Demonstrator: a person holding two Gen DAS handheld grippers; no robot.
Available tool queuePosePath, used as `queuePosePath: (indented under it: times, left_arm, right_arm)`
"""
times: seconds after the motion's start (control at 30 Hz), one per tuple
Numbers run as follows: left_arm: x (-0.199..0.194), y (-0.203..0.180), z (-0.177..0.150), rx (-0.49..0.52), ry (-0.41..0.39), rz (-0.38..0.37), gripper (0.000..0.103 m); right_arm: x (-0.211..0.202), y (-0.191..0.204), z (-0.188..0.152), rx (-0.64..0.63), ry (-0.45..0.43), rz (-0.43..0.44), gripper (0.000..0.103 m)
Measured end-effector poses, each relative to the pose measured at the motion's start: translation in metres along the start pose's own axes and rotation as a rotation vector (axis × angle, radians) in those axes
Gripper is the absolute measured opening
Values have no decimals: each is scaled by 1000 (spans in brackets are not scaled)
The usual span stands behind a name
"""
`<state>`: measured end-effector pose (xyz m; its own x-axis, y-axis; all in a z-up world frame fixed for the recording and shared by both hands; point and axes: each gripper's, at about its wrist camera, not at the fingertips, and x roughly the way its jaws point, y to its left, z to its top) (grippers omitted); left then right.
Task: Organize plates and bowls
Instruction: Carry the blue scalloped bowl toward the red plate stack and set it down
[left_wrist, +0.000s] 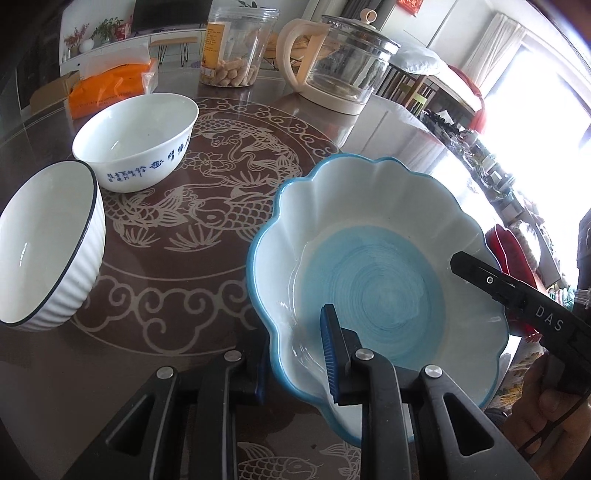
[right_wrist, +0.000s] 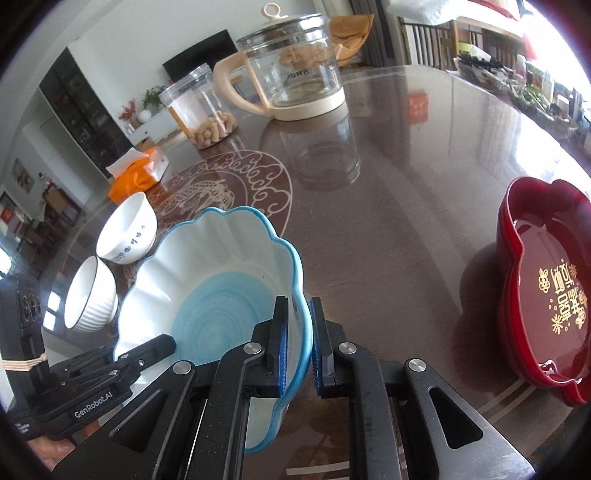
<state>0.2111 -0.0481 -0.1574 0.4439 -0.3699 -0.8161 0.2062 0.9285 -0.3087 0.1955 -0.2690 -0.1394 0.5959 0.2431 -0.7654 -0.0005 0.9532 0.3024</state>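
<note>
Glazed ceramic, the blue-rimmed scalloped bowl (right_wrist: 207, 295) hangs tilted above the table (right_wrist: 388, 221), right of two white bowls (left_wrist: 136, 140). Left tool (left_wrist: 295, 369) and right tool (right_wrist: 297, 347) each clamp its rim wall. Judged stiff, slippery, breakable, fairly heavy; opposite rim grips suit.

Between the matt black plastic fingers (right_wrist: 325, 354) with ribbed blue pads, the scalloped bowl (right_wrist: 221, 266) is glossy glazed ceramic. Right of the right gripper (right_wrist: 297, 354), a shiny red lacquered tray (right_wrist: 517, 236) sits on the mirror-smooth tabletop (right_wrist: 406, 184).
</note>
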Motion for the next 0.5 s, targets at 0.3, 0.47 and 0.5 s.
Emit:
queuePosePath:
  times: [0.3, 0.47, 0.5]
  left_arm:
    - [3, -9, 5, 19, 2, -1, 23]
    - [11, -7, -4, 22, 29, 15, 23]
    - [11, -7, -6, 22, 31, 20, 23]
  right_arm:
    - [-11, -9, -5, 41, -10, 15, 13]
    - [-3, -15, -14, 63, 10, 10, 13]
    - [-2, -15, -16, 64, 16, 12, 13]
